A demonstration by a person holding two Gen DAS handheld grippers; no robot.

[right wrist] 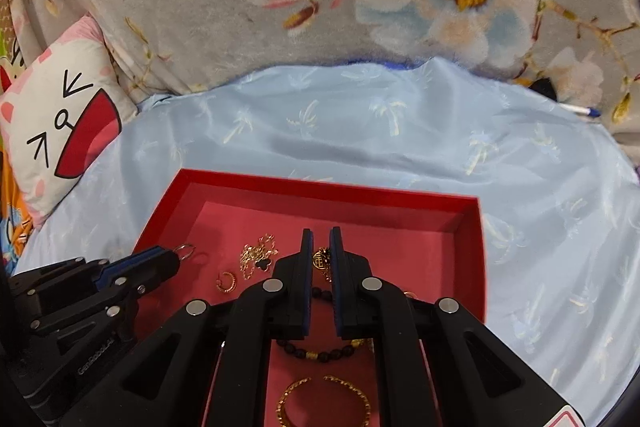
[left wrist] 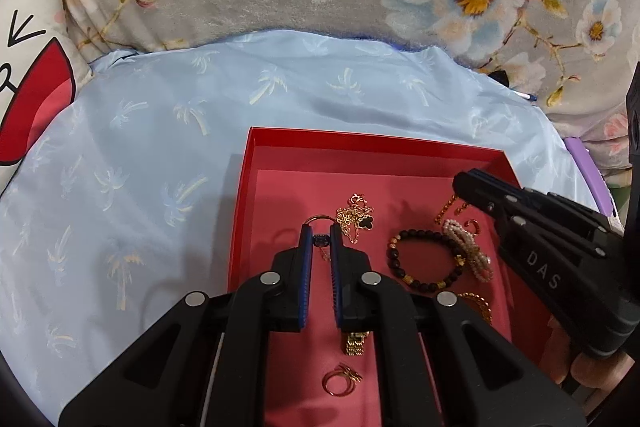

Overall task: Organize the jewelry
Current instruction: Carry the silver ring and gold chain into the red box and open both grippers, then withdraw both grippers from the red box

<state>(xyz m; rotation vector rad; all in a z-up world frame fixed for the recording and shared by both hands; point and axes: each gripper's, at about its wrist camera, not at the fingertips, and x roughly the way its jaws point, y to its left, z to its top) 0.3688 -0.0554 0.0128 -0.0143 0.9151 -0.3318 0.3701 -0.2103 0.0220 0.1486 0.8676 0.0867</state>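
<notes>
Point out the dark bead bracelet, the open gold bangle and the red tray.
dark bead bracelet (left wrist: 404,279): left wrist view, lower beads of the loop.
open gold bangle (right wrist: 285,403): right wrist view, left curve.
red tray (right wrist: 320,187): right wrist view, far wall.

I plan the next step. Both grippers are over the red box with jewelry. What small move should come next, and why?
Probably open the left gripper: its jaws look shut and empty above the thin ring in the red box, so nothing can be picked up yet.
</notes>
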